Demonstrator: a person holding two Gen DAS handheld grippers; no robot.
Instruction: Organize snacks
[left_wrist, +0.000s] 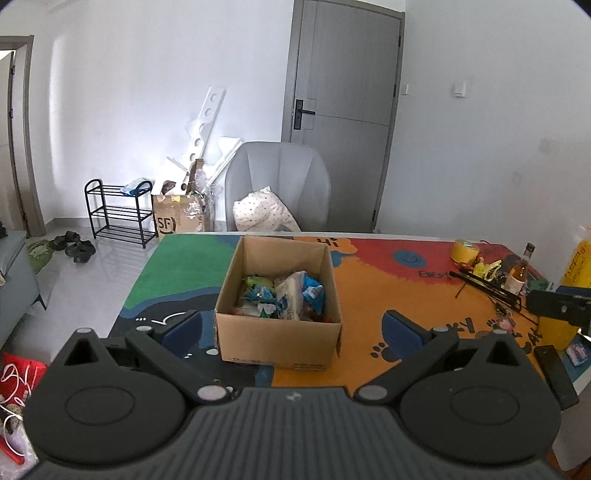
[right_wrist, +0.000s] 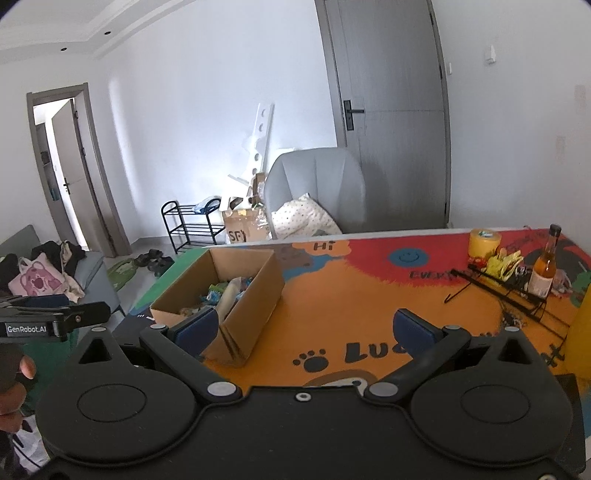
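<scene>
The snacks (left_wrist: 282, 295) lie heaped in an open cardboard box (left_wrist: 277, 341), a jumble of blue, white and green wrappers with a pale packet leaning across the middle. The box stands on the counter (left_wrist: 388, 295), toward its left part, where the colourful printed cover turns from green and dark blue to orange. Its flaps are folded down and its top is open.

The left gripper (left_wrist: 291, 328) hovers just in front of the box, its blue-padded fingers spread wide apart on either side of the near wall, holding nothing. The right gripper (right_wrist: 308, 328) hangs over the orange stretch to the right of the box, its fingers likewise wide apart and empty; its left finger overlaps the near corner of the box in that view, though whether it touches cannot be told.

Well apart from the box, at the counter's far right, stand a yellow roll (right_wrist: 484, 242), a glass bottle (right_wrist: 545, 269) of amber liquid and a black wire rack (right_wrist: 506, 291) with yellow wrappers on it. A paw print (right_wrist: 312, 360) and dark lettering mark the cover near the right gripper.

Behind the counter are a grey chair (left_wrist: 280, 184) with a dotted cushion, a grey door (left_wrist: 343, 92), a black shoe rack (left_wrist: 118, 206) and a brown carton on the floor.
</scene>
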